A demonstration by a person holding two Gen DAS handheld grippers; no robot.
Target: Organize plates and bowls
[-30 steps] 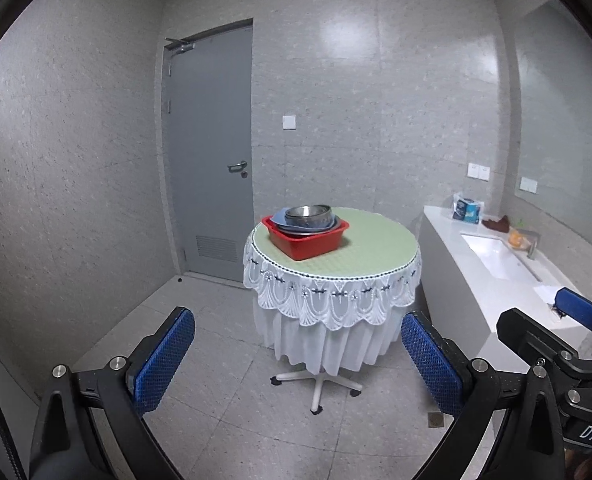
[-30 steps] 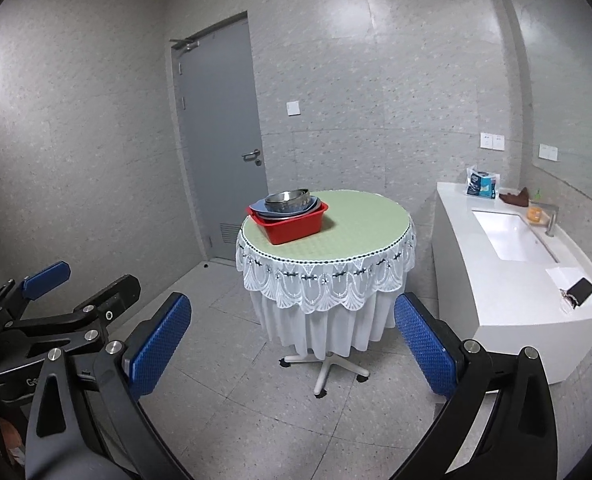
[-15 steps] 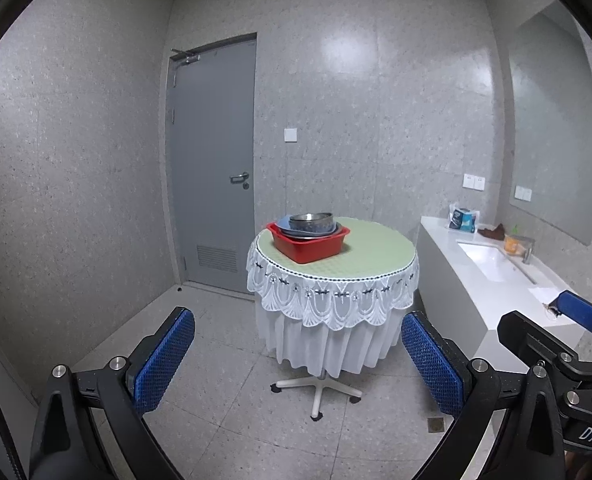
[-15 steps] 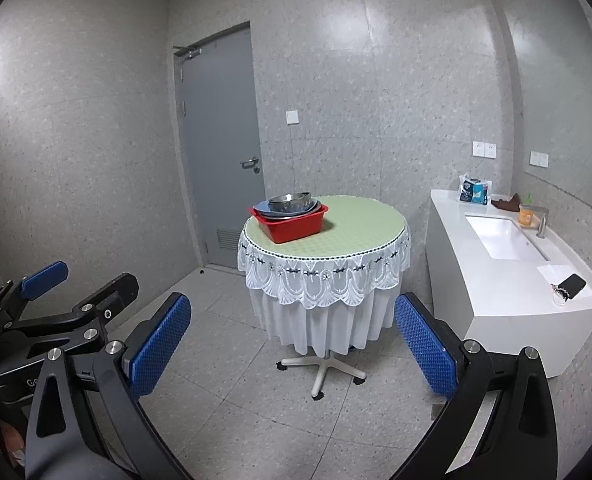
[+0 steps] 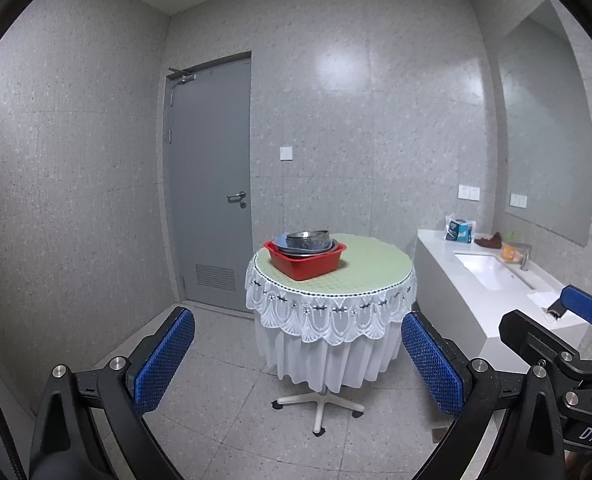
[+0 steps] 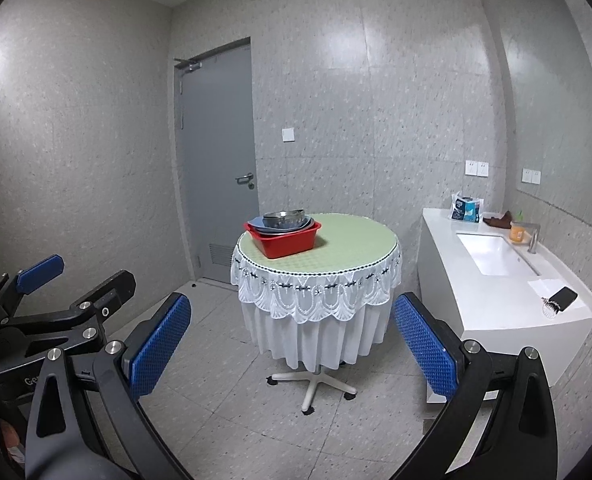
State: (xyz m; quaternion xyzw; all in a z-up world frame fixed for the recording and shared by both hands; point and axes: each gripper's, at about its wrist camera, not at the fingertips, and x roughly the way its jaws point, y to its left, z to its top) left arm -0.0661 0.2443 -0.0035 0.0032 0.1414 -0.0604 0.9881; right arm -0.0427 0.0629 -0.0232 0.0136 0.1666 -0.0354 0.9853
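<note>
**Left wrist view: task not yet begun, dishes untouched in basin**

Left wrist view showed the left tongs (image 5: 296, 364) spread wide, blue pads (image 5: 164, 360) well apart, nothing between them. Right tongs (image 6: 292, 348) were likewise spread and empty. In each view the other tool showed at the frame edge, so the two were held side by side.

Task items: a red basin (image 5: 306, 262) sat on the round table (image 5: 376, 268), well ahead of both tongs and above the pad line. Inside it, a steel bowl (image 5: 308, 238) rested on top of a blue plate (image 5: 282, 242); further dishes seemed to lie underneath, but the count could not be read at this range. The basin stood left of table centre; the green top to its right carried nothing visible.

To the right of the tongs ran a white counter (image 6: 496, 304) with a sink (image 6: 492, 256); a tissue pack (image 6: 467, 209) and an orange cup (image 6: 517, 232) stood at its far end, a dark phone-like object (image 6: 562, 298) at its near end. A grey door (image 5: 212, 200) stood shut, ahead and to the left.

Progress judgement: nothing done. All dishes were piled in the basin, none sorted or laid out. Everything remained: closing on the table, lifting the bowl off the pile, then separating plates from bowls. The bowl, being topmost, looked like the first pick.
</note>
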